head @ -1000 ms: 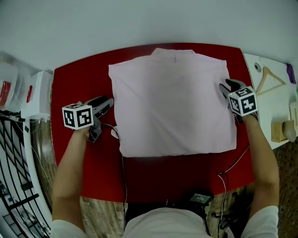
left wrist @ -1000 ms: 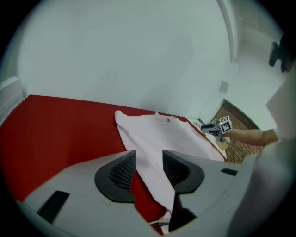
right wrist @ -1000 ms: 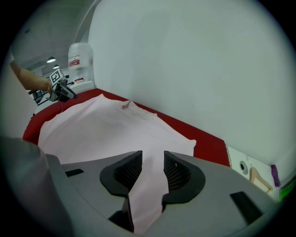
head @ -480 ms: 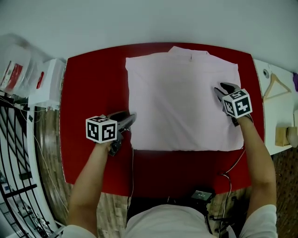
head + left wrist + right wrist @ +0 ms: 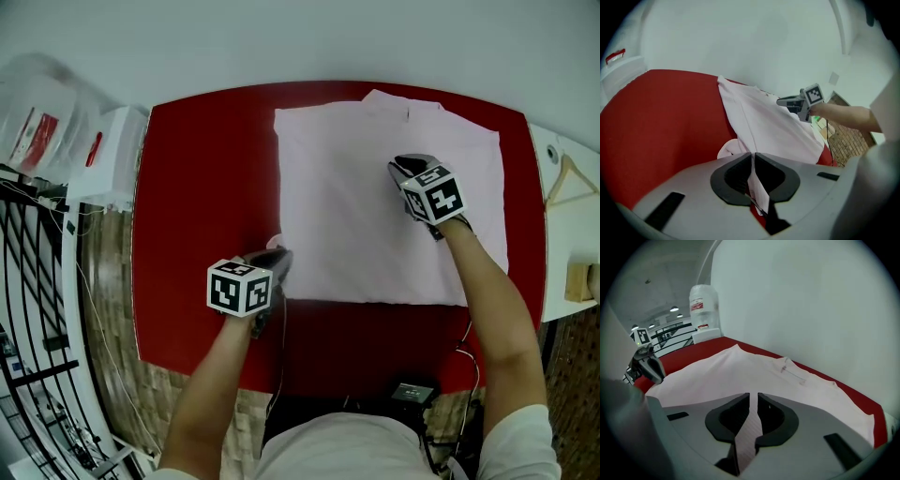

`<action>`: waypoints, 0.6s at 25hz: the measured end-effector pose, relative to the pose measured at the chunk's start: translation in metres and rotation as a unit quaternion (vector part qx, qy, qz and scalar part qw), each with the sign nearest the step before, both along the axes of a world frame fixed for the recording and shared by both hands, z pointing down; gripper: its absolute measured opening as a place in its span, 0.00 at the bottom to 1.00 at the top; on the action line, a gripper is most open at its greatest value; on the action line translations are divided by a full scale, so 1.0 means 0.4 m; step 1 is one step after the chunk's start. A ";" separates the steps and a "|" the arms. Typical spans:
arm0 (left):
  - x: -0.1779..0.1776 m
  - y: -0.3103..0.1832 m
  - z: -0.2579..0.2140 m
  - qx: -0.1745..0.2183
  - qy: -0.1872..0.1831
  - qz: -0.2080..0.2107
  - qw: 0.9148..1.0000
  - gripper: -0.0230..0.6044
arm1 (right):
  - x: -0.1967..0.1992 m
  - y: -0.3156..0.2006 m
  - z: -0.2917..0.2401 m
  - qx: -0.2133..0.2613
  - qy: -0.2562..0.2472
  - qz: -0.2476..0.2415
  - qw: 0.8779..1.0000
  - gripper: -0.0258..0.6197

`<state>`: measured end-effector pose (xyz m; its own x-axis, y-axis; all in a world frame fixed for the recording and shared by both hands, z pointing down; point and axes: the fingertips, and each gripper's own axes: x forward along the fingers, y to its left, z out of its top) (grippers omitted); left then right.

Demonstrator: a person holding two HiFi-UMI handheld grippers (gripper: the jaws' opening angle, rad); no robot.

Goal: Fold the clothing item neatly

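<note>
Head view: pink shirt (image 5: 356, 216) lies flat on the red worktop (image 5: 197, 169). My left fingers (image 5: 733, 177) and right fingers (image 5: 774, 416) have just closed, each nipping its cloth. It looks soft and limp, best gripped at the edges.

A red desk (image 5: 187, 187) is standing against a plain pale wall (image 5: 300, 37), with wooden floor (image 5: 101, 309) showing beside it. A black railing (image 5: 28, 291) is running down the left, and a white side table (image 5: 555, 272) is bearing a wooden hanger (image 5: 568, 178).
</note>
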<state>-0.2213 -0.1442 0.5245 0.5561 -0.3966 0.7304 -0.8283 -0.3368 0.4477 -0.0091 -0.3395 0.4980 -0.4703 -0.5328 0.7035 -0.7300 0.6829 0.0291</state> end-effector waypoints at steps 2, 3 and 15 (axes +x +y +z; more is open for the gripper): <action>0.000 0.008 0.001 0.000 0.006 -0.004 1.000 0.07 | -0.062 -0.008 0.018 -0.004 -0.002 -0.013 1.000 0.11; 0.000 0.011 0.001 -0.001 0.009 -0.006 1.000 0.07 | -0.086 -0.009 0.032 -0.009 0.000 -0.019 1.000 0.11; -0.014 0.033 0.019 -0.023 0.042 -0.021 0.999 0.06 | -0.089 -0.053 0.081 -0.040 0.007 0.003 0.999 0.09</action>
